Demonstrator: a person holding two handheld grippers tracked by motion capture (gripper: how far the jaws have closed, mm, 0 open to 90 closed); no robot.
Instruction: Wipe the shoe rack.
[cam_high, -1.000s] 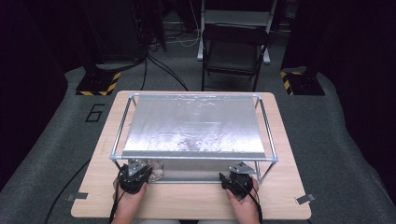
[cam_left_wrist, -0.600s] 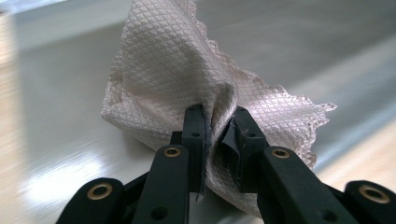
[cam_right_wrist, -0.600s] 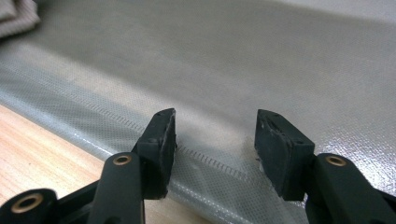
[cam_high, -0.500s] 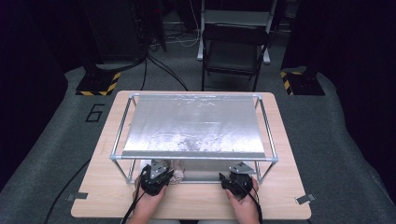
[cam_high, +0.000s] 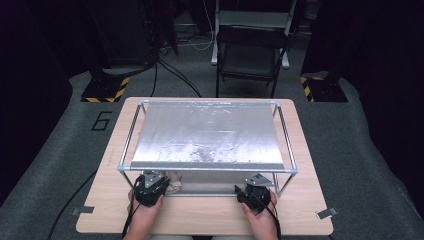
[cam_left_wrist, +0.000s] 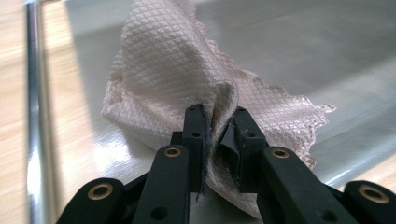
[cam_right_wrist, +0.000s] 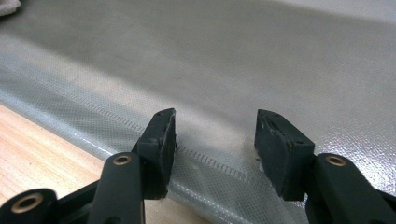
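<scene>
Your left gripper (cam_left_wrist: 217, 128) is clamped on a bunched paper towel (cam_left_wrist: 187, 79), which rests on the silver sheet (cam_high: 210, 135) near the tabletop's (cam_high: 200, 220) front edge, toward the front left corner. Your right gripper (cam_right_wrist: 215, 140) stands released over the sheet's front edge, toward the front right corner.

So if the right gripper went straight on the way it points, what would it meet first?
Probably the silver sheet: the open right gripper hangs just above its near edge, angled low across it, with nothing between its jaws. Depth is unclear.
</scene>
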